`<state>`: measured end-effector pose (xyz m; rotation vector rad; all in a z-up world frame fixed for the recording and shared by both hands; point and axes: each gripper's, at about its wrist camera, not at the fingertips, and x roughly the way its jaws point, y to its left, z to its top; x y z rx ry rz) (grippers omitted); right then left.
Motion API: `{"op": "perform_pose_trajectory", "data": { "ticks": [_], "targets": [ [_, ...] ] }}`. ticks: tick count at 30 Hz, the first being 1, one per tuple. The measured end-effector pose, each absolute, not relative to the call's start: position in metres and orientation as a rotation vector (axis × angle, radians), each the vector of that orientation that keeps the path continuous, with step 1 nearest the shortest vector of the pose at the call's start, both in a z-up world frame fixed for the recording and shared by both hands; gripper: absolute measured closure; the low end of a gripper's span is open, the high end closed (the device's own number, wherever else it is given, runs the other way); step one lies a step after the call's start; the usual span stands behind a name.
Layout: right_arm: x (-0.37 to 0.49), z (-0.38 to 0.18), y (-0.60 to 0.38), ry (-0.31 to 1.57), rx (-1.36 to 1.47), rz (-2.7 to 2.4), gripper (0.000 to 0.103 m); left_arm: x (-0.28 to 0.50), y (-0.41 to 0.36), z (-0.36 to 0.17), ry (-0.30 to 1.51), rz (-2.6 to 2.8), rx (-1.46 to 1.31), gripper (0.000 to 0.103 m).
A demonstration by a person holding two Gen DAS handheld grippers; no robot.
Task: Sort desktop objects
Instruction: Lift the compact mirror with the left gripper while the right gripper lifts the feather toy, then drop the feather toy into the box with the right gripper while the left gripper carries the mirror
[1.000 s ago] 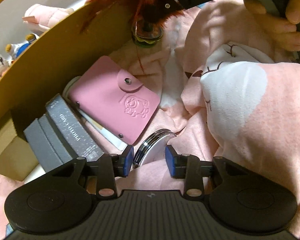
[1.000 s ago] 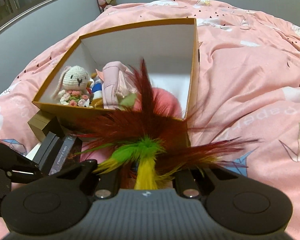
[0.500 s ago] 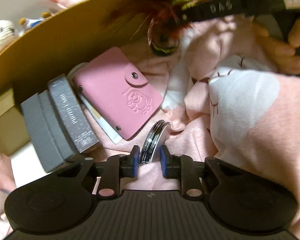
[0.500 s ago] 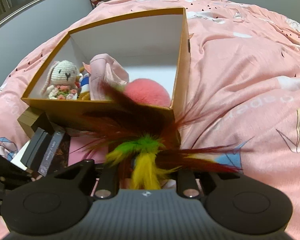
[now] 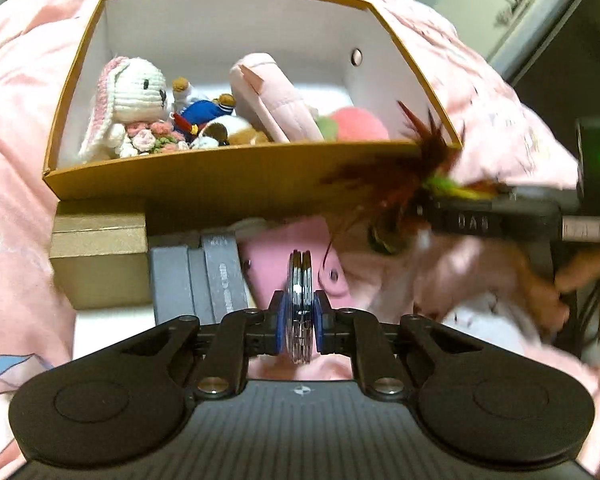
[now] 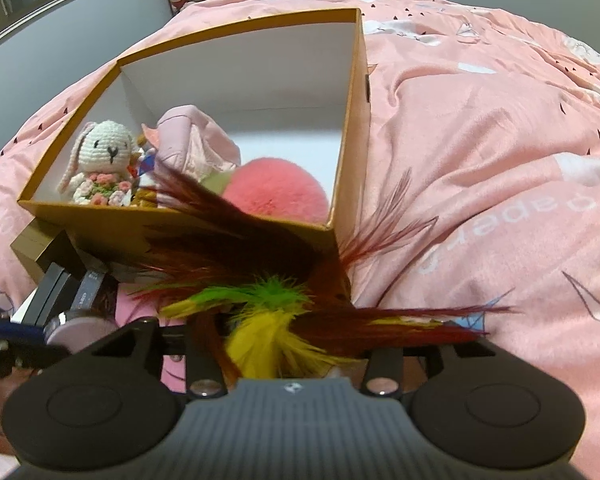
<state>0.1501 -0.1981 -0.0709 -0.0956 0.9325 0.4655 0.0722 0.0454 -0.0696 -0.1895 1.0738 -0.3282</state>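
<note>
A: Pink bedspread [image 6: 480, 128], largest item: what is lying on it?

B: I am listing downward. Tan cardboard box [image 5: 204, 178], open top, sitting on the bedspread and already holding a crochet rabbit [image 5: 130, 106], a pink pouch [image 5: 272, 100] and a pink pompom [image 6: 276, 196]. Against its near wall, outside, a gold box [image 5: 100, 264], two grey cases [image 5: 196, 280] and a pink card holder [image 5: 272, 268] are waiting.

A: And the smaller pieces?

B: My right gripper [image 6: 288, 354] is carrying the feather shuttlecock [image 6: 260, 304]; feathers are hiding the jaws, so I cannot tell their state. My left gripper [image 5: 299, 322] is pinching the round mirror compact [image 5: 300, 300] edge-on, jaws pressed against both faces.

A: Changed since a second ago?

B: The left jaws were spread around the compact on the bedspread; now they are gripping it, raised and facing the box. Both items seem ready for dropping in.
</note>
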Motion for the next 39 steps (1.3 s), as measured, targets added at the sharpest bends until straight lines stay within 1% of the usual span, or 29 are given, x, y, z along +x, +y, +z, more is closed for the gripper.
{"op": "perform_pose_trajectory", "data": {
  "ticks": [1, 2, 3, 5, 6, 8, 13, 17, 23, 31, 34, 39],
  "targets": [
    [0.151, -0.072, -0.198, 0.938, -0.097, 0.464, 0.059, 0.074, 0.044, -0.070, 1.070, -0.323, -0.196, 0.087],
    [0.151, -0.073, -0.198, 0.941, -0.095, 0.466, 0.063, 0.071, 0.044, -0.065, 1.070, -0.319, -0.196, 0.087],
    [0.151, -0.073, -0.199, 0.940, -0.088, 0.470, 0.073, 0.070, 0.044, -0.062, 1.073, -0.318, -0.193, 0.086],
    [0.150, -0.072, -0.200, 0.935, -0.074, 0.478, 0.083, 0.071, 0.039, -0.074, 1.092, -0.314, -0.189, 0.084],
    [0.150, -0.072, -0.200, 0.932, -0.073, 0.479, 0.086, 0.073, 0.036, -0.082, 1.101, -0.311, -0.189, 0.083],
    [0.148, -0.070, -0.200, 0.927, -0.071, 0.483, 0.088, 0.074, 0.032, -0.088, 1.117, -0.311, -0.189, 0.082],
    [0.141, -0.062, -0.203, 0.911, -0.064, 0.491, 0.089, 0.076, 0.029, -0.094, 1.117, -0.323, -0.207, 0.082],
    [0.131, -0.045, -0.208, 0.886, -0.054, 0.521, 0.090, 0.070, 0.033, -0.087, 1.087, -0.334, -0.241, 0.086],
    [0.119, -0.011, -0.219, 0.843, 0.006, 0.592, 0.091, 0.063, 0.041, -0.064, 1.023, -0.321, -0.262, 0.088],
    [0.122, 0.035, -0.225, 0.718, 0.035, 0.623, 0.091, 0.065, 0.053, -0.025, 0.919, -0.322, -0.309, 0.088],
    [0.132, 0.044, -0.224, 0.685, 0.022, 0.608, 0.091, 0.071, 0.059, -0.010, 0.881, -0.322, -0.330, 0.088],
    [0.151, 0.046, -0.214, 0.662, -0.010, 0.580, 0.091, 0.089, 0.061, 0.011, 0.823, -0.327, -0.345, 0.088]
  ]
}}
